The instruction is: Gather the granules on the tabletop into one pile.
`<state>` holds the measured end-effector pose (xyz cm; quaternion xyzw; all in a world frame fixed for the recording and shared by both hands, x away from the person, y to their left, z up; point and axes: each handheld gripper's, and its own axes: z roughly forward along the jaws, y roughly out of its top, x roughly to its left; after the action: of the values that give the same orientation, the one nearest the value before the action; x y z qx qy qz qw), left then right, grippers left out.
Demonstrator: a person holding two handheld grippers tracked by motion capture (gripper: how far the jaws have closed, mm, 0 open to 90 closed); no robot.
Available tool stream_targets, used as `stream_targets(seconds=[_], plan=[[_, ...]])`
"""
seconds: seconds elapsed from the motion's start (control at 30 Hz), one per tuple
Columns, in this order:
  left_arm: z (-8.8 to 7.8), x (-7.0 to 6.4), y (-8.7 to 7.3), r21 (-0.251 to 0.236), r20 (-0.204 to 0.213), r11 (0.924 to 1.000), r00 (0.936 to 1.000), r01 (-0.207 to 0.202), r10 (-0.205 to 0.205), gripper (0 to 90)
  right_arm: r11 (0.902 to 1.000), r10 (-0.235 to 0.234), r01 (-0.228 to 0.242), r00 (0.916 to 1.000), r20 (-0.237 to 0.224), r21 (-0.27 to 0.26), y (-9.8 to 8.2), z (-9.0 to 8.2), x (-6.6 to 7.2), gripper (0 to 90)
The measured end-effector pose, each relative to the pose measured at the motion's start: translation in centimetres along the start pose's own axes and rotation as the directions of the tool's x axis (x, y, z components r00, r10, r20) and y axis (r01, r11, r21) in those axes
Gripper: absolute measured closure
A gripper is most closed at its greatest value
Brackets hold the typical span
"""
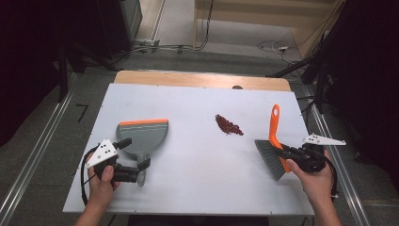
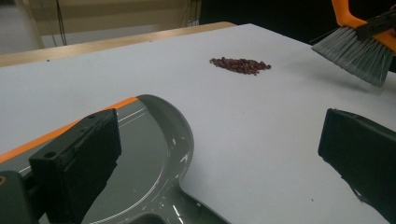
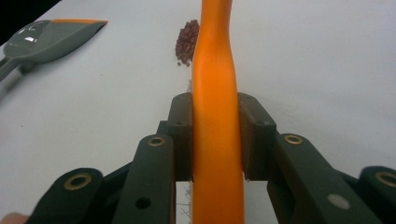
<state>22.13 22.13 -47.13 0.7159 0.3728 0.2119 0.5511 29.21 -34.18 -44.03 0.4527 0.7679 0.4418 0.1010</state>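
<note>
A grey dustpan [image 1: 143,134] with an orange lip lies on the white table at the left; it also appears in the left gripper view [image 2: 140,154] and the right gripper view [image 3: 51,37]. My left gripper [image 1: 135,153] [image 2: 219,140] is open, its jaws standing wide to either side of the pan's neck without pressing on it. A small pile of dark red bits [image 1: 228,125] [image 2: 240,65] [image 3: 187,39] lies mid-table. At the right, my right gripper [image 1: 288,153] [image 3: 217,126] is shut on the orange handle of a grey-bristled brush [image 1: 272,151] [image 2: 359,49] [image 3: 215,84], bristles pointing left towards the pile.
The white tabletop [image 1: 197,179] ends in a wooden strip [image 1: 202,79] at the far edge. Metal rails [image 1: 33,160] run along the floor on both sides. Cables [image 1: 277,46] lie on the floor beyond the table.
</note>
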Motion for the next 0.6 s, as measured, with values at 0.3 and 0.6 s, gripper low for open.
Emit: stream_targets(seconds=[0.3,0.6], plan=[[0.02,-0.06,-0.12,-0.007,-0.008,1.0,1.0,0.0,0.0,0.0,1.0,-0.001,0.001,1.0,0.0,0.006,-0.67,0.54,-0.37,68.5],[-0.03,0.04,-0.22,-0.007,-0.015,1.0,0.9999,0.006,-0.007,0.0,0.9999,0.006,-0.006,1.0,0.007,0.011,-0.87,0.75,-0.49,68.5]])
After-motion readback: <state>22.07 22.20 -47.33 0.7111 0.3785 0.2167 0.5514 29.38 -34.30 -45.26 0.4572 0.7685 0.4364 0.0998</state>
